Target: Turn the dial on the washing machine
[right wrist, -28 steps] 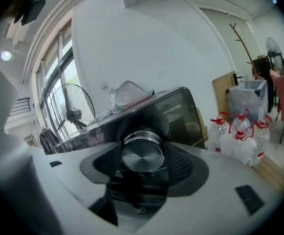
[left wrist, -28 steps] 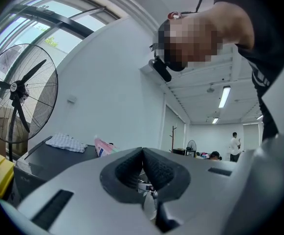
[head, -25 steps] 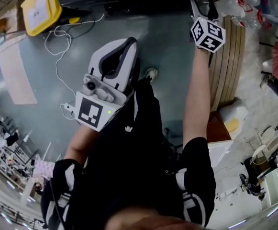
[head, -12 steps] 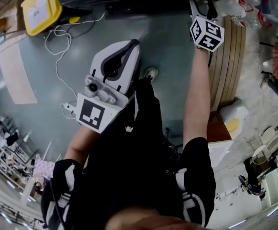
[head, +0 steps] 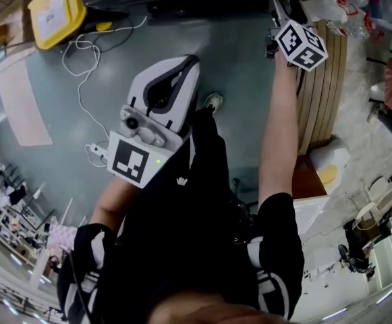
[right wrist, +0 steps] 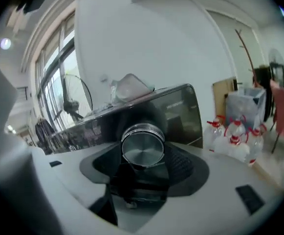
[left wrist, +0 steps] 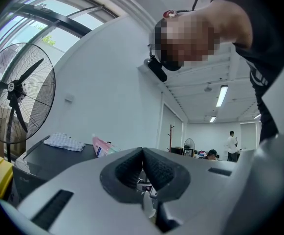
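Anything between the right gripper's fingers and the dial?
Nothing: in the right gripper view the dial sits right between the fingers, which look closed on it.

The room is bright and even, lit by long ceiling lamps (left wrist: 223, 95) and by daylight from the large windows (left wrist: 39, 21). All three views are fisheye, so straight lines bend and the corners go black. The right gripper view is soft and a little blurred; the dial (right wrist: 142, 150) shows a mild sheen on its metal face. Shadows on the floor (head: 249, 79) are weak.
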Motion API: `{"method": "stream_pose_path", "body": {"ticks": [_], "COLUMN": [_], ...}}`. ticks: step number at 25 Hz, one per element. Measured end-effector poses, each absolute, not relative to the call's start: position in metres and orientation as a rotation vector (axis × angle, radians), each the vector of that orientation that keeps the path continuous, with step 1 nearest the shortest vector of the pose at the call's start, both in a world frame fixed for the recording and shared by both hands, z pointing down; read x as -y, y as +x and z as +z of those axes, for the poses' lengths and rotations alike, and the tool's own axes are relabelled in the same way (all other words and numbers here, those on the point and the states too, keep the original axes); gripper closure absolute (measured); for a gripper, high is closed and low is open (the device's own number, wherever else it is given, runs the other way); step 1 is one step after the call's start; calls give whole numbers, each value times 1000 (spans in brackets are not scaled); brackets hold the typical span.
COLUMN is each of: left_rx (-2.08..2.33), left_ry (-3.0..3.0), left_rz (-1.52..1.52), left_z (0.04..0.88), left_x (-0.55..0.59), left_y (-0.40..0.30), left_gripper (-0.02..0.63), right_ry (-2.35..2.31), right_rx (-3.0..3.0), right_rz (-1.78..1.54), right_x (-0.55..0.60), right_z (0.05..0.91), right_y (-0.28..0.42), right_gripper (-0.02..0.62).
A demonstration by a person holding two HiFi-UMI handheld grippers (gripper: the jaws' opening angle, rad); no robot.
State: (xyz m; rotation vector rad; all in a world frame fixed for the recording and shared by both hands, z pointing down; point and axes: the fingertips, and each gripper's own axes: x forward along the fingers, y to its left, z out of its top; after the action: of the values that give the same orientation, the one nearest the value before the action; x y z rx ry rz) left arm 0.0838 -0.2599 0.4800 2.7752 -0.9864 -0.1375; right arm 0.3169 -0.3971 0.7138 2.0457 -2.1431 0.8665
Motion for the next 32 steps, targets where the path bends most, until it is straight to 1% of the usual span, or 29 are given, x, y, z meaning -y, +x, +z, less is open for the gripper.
{"method": "stream_pose_path", "body": {"ticks": [1,2,3,5,6,7,10,12,14,16,17,18,22,23,25,30,32], "left_rx": [985,986,987,990,991,991,988,982,971,961,959,958,977,988,1016,1111,1143], "left_ry": [2775,2776,2776,2775,2773,2770,2761,2759,2762,2765,2768,2771,2771,2769,2770,2765,2769], "left_rz": [-136,-134,-132,-132,-133,-134,-141,-145,-143,-139,-137,-136,-159,-172,-193,-245,-245], "left_z": [480,481,482,483,484,484,484,485,486,486,485,483,454,442,413,326,296], "left_x": [260,260,260,260,260,260,261,260,259,258,258,257,244,240,229,184,161], "left_y": [83,82,82,80,79,77,76,76,79,81,81,81,75,73,68,41,29], "left_gripper": [584,584,584,584,584,584,584,584,584,584,584,584,584,584,584,584,584], "right_ry": [2029,2010,1990,1956,1952,1959,2031,2060,2064,2072,2072,2067,2027,2019,2024,2083,2117], "right_rx": [2099,2055,2018,1995,2011,2042,2165,2218,2214,2170,2144,2119,2066,2067,2063,2071,2092], "right_rz": [765,663,572,482,502,564,885,1034,1012,910,861,822,752,744,721,639,595], "right_x": [397,398,398,399,399,399,399,399,399,399,398,395,358,345,317,236,202], "right_z": [713,712,710,708,708,709,710,710,710,708,707,705,678,663,623,493,443], "right_y": [316,314,313,311,309,309,314,317,318,320,320,319,306,300,289,256,243], "right_gripper": [297,275,267,269,295,302,304,305,304,300,278,271,270,300,400,530,551]}}
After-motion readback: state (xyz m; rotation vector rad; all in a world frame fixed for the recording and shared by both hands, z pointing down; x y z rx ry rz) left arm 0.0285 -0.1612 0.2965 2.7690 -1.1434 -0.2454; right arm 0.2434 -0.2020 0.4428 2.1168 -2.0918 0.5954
